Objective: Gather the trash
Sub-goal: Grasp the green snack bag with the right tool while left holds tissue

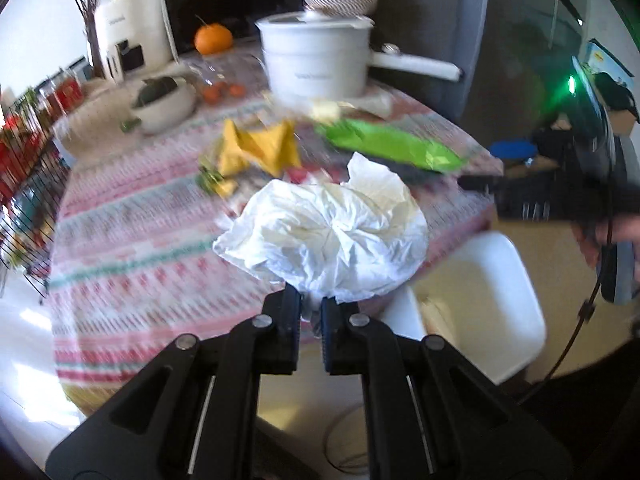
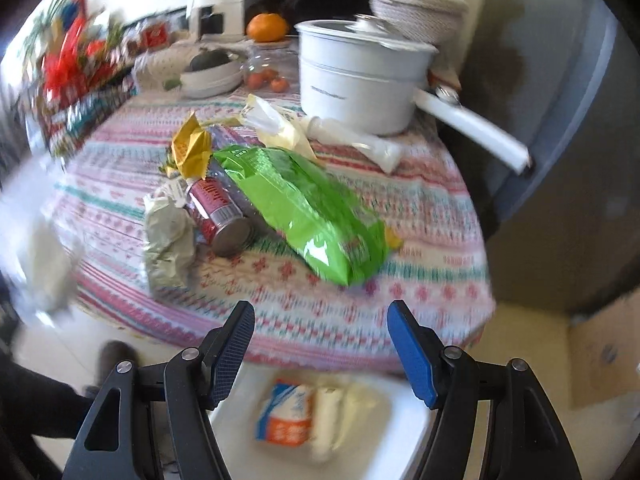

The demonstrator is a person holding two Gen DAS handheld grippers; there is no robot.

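1. The crumpled white tissue (image 1: 332, 236) is pinched at its lower edge between the nearly closed fingers of the left gripper (image 1: 311, 312), held up above the near edge of the patterned tablecloth (image 1: 132, 248).
2. The left gripper points toward the white pot (image 1: 316, 56) at the far side of the table; the view is blurred.
3. The right gripper (image 2: 320, 344) has its jaws spread wide with nothing between them, hovering just off the near table edge, also aimed toward the white pot (image 2: 356, 80).
4. In front of the pot, toward the grippers, lies a green snack bag (image 2: 304, 208); to its left a red can (image 2: 218, 216) lies on its side, touching it.
5. Left of the can sits a crumpled pale wrapper (image 2: 168, 248); a yellow wrapper (image 2: 190, 148) lies between the can and the pot's left side.
6. Below the right gripper, off the table, a white bin (image 2: 404, 412) holds a blue-and-orange packet (image 2: 286, 416) and other pale scraps.
7. Behind the pot are a woven basket (image 2: 412, 4) and an orange (image 2: 267, 27).
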